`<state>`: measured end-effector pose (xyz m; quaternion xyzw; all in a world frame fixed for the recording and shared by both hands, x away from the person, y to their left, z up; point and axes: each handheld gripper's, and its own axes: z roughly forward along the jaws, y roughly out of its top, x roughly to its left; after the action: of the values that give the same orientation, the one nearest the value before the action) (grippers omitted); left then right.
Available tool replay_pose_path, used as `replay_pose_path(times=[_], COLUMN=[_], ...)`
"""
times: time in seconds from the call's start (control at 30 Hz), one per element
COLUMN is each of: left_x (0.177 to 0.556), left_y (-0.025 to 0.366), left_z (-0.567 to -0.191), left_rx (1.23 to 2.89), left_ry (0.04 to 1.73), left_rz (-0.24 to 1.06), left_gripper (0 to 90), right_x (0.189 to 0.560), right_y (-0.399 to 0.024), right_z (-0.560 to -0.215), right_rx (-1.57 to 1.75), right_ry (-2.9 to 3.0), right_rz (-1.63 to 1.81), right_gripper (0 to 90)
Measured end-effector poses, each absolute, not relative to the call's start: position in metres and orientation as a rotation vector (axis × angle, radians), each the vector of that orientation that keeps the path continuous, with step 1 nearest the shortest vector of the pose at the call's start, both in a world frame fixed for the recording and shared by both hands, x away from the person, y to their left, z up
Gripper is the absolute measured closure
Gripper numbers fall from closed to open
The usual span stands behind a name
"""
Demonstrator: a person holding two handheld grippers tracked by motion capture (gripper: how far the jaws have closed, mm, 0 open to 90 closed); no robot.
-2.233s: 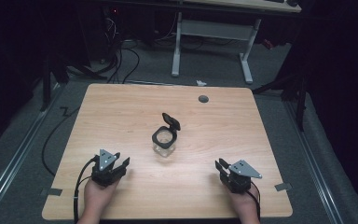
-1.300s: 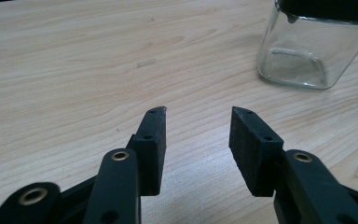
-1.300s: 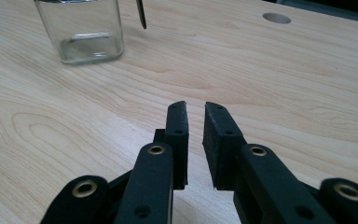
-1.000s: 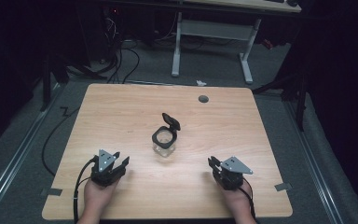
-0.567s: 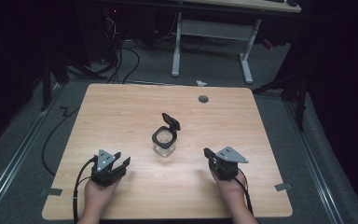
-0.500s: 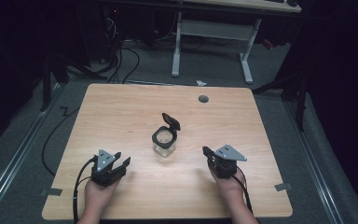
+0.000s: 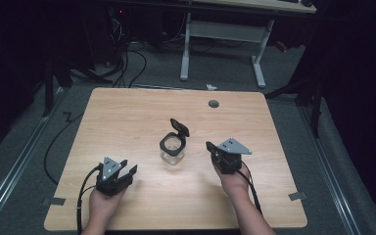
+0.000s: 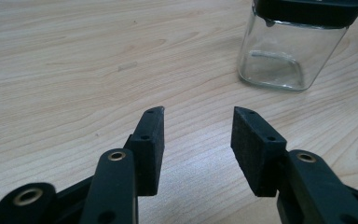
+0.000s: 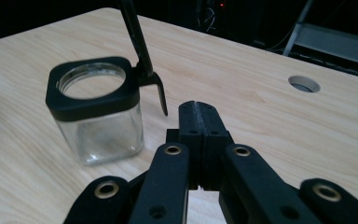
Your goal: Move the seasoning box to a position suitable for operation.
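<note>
**Closed tongs closing in on an open glass jar**

A small square glass jar (image 7: 172,150) stands near the middle of the wooden table (image 7: 127,117), and everything else is best placed from it. Its black collar is on, and its hinged lid (image 7: 180,127) is flipped up and stands nearly upright on the jar's far side. The jar looks empty from where I stand.

The right gripper (image 7: 210,146) sits just beside the jar, to its right, pointing at it; in the right gripper view its jaws are pressed flat together with nothing between them, having just closed, and the lid's little hanging tab (image 9: 161,95) is right ahead of the tips. The left gripper (image 7: 128,166) rests nearer the person, off to the jar's left and well apart from it, its jaws spread wide and empty over bare wood.

My guess is that the closed tips are meant to push the lid down. The risks come from there. The jar is light-looking and nobody holds it: a sideways nudge on the collar or tab could slide it across the smooth top or tip it over, and glass on a hard table may crack. A push too low on the hinge could also just skid off. With the left gripper so far from the jar, nothing would steady it.
</note>
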<state>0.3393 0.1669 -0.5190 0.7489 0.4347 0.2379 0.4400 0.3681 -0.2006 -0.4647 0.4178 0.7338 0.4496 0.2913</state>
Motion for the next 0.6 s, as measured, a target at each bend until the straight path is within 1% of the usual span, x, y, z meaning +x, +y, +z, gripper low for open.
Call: replay_pose_path(times=[0.1,0.17,0.33,0.4,0.47,0.6], left_x=[0.339,0.339,0.342,0.346,0.350,0.355], left_y=[0.164,0.163,0.160,0.154,0.148,0.135], left_z=[-0.520,-0.520,-0.521,-0.524,-0.525,-0.523], left_rx=[1.864,1.869,1.857,1.894,1.916,1.902], left_ry=[1.070,1.061,1.074,1.073,1.080,1.063], left_rz=[0.589,0.597,0.559,0.567,0.570,0.511], left_gripper=[55.6,57.7,60.4,61.2,64.6,71.5], right_x=[0.378,0.383,0.395,0.399,0.403,0.410], right_y=[-0.195,-0.191,-0.182,-0.179,-0.176,-0.171], right_z=[-0.459,-0.457,-0.451,-0.449,-0.447,-0.445], right_rx=[1.111,1.109,1.096,1.097,1.090,1.093], right_ry=[1.956,1.956,1.955,1.953,1.954,1.952], right_rz=[1.201,1.203,1.206,1.205,1.204,1.201], right_gripper=[90.0,90.0,90.0,90.0,90.0,90.0])
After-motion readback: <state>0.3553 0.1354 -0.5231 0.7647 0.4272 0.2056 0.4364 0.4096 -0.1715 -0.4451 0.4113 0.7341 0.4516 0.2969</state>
